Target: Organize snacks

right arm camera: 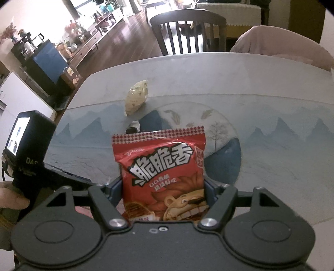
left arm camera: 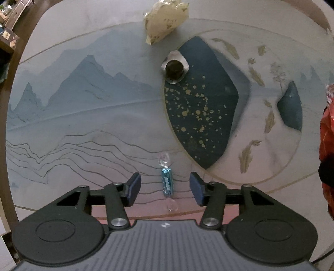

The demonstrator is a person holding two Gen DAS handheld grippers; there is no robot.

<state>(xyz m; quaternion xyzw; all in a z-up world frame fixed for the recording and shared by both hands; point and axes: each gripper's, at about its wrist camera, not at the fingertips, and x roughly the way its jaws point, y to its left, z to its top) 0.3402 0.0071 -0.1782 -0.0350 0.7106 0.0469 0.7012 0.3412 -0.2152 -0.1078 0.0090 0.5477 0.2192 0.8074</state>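
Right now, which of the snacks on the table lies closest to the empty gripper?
The blue-wrapped candy, lying between the open left gripper's fingers. The dark round sweet and cream packet lie farther off.

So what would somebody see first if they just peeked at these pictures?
The bright red snack bag with a cartoon lion, clamped upright in the right gripper. Next, the little blue wrapped candy lying on the painted tablecloth between the open fingers of the left gripper.
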